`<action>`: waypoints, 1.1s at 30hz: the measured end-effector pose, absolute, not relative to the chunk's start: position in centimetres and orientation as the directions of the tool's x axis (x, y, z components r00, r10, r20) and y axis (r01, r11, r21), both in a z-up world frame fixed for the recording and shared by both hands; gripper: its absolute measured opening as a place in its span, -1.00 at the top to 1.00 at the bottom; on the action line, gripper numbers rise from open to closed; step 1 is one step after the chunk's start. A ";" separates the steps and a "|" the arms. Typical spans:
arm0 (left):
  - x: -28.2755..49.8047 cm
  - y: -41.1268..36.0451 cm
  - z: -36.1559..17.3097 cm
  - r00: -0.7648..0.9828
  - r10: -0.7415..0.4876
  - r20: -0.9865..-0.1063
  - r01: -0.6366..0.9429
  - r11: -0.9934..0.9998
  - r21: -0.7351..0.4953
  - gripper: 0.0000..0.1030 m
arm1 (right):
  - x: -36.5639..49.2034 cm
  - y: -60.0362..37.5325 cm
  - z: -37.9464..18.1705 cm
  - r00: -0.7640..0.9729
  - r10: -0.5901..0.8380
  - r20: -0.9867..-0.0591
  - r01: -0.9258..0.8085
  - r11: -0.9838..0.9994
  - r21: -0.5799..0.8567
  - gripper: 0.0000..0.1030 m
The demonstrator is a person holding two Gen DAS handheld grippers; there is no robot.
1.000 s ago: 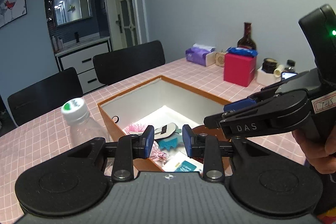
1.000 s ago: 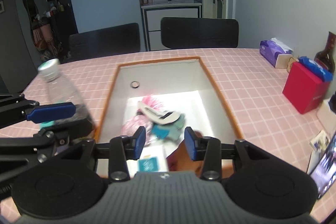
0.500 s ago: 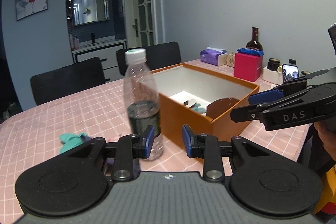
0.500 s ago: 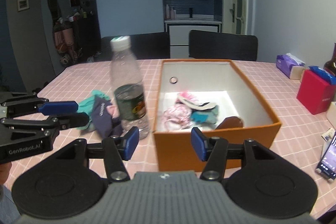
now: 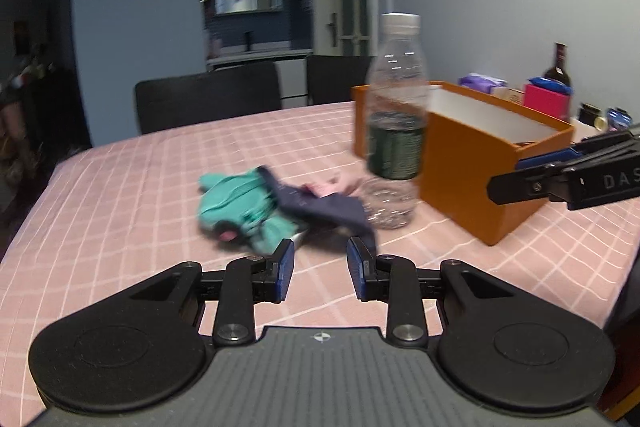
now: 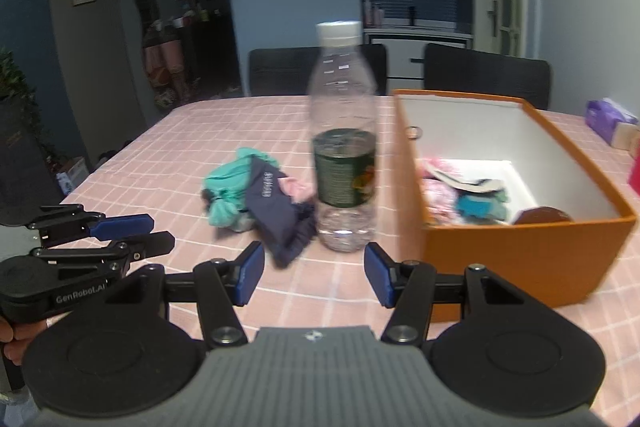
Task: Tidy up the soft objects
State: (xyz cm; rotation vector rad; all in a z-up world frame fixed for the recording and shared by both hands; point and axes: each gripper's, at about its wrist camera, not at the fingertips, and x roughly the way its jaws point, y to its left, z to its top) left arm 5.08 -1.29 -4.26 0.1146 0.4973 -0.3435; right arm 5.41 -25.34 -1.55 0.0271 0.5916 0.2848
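Your left gripper [image 5: 320, 269] has its jaws at a narrow gap with nothing in them, hanging just short of the pile of soft things [image 5: 276, 207] on the pink checked desk [image 5: 120, 187]: a teal cloth, a navy one, a bit of pink. Your right gripper [image 6: 314, 275] has its jaws wider, also empty, lined up with the bottle [image 6: 344, 163] that stands between the pile and the orange box [image 6: 520, 251]. More soft stuff already sits inside that box.
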 end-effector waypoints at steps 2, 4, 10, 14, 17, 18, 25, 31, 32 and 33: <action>5.4 0.2 -4.5 0.830 -0.265 -0.490 0.314 0.949 0.018 0.31 | 6.3 -24.0 -2.0 0.783 0.296 -0.547 -0.287 0.952 0.105 -0.08; 5.9 1.2 -4.5 0.839 -0.241 -0.488 0.286 0.958 0.019 0.31 | 7.3 -22.6 -2.5 0.772 0.309 -0.555 -0.308 0.946 0.099 -0.07; 7.6 2.7 -4.4 0.831 -0.272 -0.486 0.305 0.952 -0.012 0.31 | 10.4 -19.8 -4.1 0.765 0.307 -0.566 -0.318 0.944 0.083 -0.07; 9.1 2.2 -4.9 0.809 -0.313 -0.497 0.350 0.937 -0.020 0.13 | 12.3 -19.0 -5.1 0.767 0.285 -0.575 -0.304 0.950 0.065 -0.07; 10.6 1.5 -5.6 0.790 -0.320 -0.522 0.370 0.929 -0.009 0.09 | 13.5 -19.0 -6.1 0.751 0.275 -0.600 -0.295 0.953 0.067 -0.06; 11.1 1.3 -5.8 0.785 -0.321 -0.530 0.369 0.929 -0.016 0.09 | 13.9 -18.9 -6.5 0.746 0.272 -0.607 -0.296 0.953 0.064 -0.06; 14.4 0.2 -7.0 0.742 -0.320 -0.589 0.336 0.938 -0.086 0.00 | 15.7 -18.4 -8.3 0.726 0.252 -0.639 -0.291 0.956 0.047 0.12; 16.0 0.4 -8.0 0.714 -0.331 -0.616 0.310 0.940 -0.146 0.65 | 16.9 -17.8 -9.0 0.723 0.256 -0.641 -0.302 0.953 0.040 0.75; 16.0 0.5 -7.9 0.711 -0.343 -0.614 0.313 0.936 -0.161 0.74 | 16.9 -17.7 -9.0 0.723 0.260 -0.640 -0.306 0.951 0.040 0.80; 15.8 0.7 -7.8 0.717 -0.345 -0.606 0.309 0.936 -0.167 0.79 | 17.0 -17.6 -8.8 0.724 0.264 -0.638 -0.311 0.950 0.039 0.89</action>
